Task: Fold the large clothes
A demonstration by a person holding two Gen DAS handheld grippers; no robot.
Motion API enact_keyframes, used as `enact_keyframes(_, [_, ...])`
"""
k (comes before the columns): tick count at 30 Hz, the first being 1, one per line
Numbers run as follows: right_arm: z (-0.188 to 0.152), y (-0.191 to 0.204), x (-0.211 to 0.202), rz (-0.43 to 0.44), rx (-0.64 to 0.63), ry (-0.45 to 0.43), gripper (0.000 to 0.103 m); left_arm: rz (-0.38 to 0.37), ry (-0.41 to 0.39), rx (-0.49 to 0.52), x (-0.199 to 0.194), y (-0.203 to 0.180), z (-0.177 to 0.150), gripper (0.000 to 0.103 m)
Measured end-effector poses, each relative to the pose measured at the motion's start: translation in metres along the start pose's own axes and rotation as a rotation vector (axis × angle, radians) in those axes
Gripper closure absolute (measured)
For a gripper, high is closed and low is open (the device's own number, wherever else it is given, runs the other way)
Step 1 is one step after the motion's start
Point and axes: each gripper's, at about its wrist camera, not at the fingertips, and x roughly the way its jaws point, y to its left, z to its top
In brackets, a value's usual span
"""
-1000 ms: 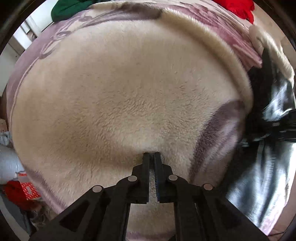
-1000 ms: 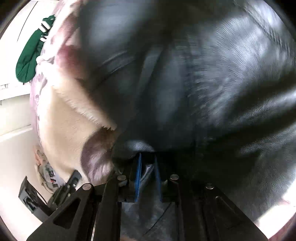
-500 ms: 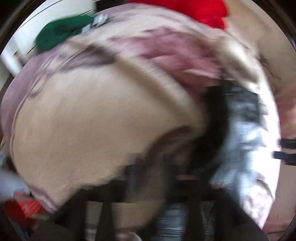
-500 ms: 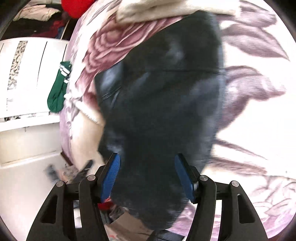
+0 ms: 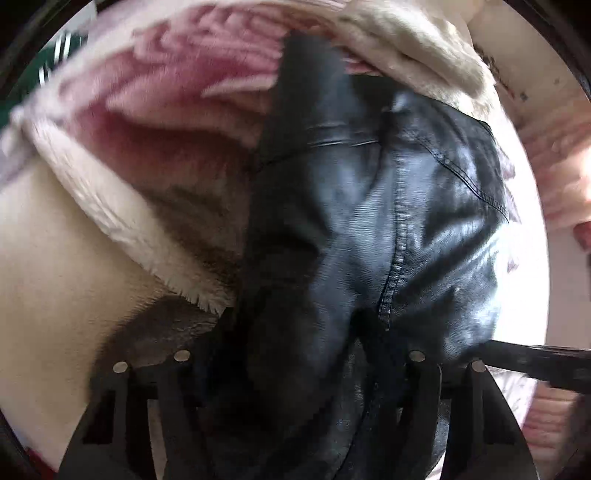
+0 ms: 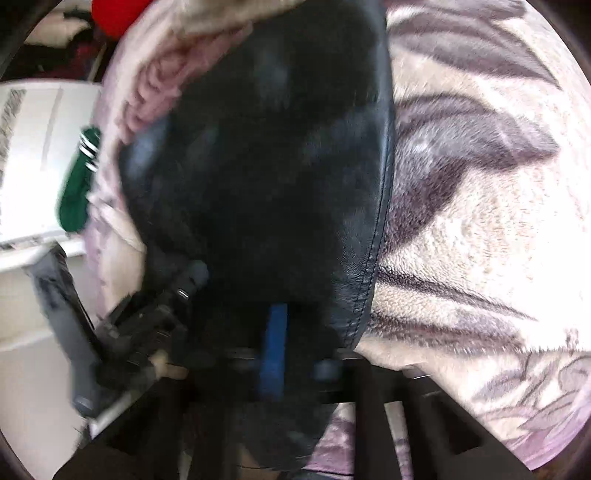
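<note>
A black leather jacket [image 5: 388, 229] lies on a fleece floral blanket [image 5: 155, 122]. In the left wrist view my left gripper [image 5: 295, 354] has its jaws spread wide with the jacket's near edge between them, hiding the fingertips. In the right wrist view the jacket [image 6: 266, 166] fills the middle and covers my right gripper [image 6: 275, 350]; one blue pad shows through a gap, blurred, so I cannot tell how the jaws stand. The left gripper's body shows at the jacket's left edge [image 6: 147, 321].
The blanket [image 6: 480, 206] spreads to the right of the jacket. A green garment [image 6: 77, 195] hangs at the bed's far edge by a white panel [image 6: 33, 155]. A red garment [image 6: 118, 14] lies at the far end.
My left gripper swung from the bare blanket to the jacket and opened wide over its edge. My right gripper let go, pulled back, then came down over the jacket again.
</note>
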Motion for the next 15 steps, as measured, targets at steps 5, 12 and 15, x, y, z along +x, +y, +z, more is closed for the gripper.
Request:
enact_keyframes(5, [0.02, -0.013, 0.049, -0.056, 0.046, 0.026, 0.103, -0.03, 0.037, -0.02, 0.007, 0.015, 0.007, 0.036])
enact_keyframes(12, [-0.008, -0.023, -0.001, 0.148, 0.101, 0.065, 0.098, 0.005, -0.03, -0.009, -0.068, 0.028, -0.016, 0.038])
enact_keyframes(15, [-0.033, -0.023, 0.003, 0.178, 0.103, 0.075, 0.098, 0.079, -0.017, -0.057, -0.048, 0.042, -0.024, 0.037])
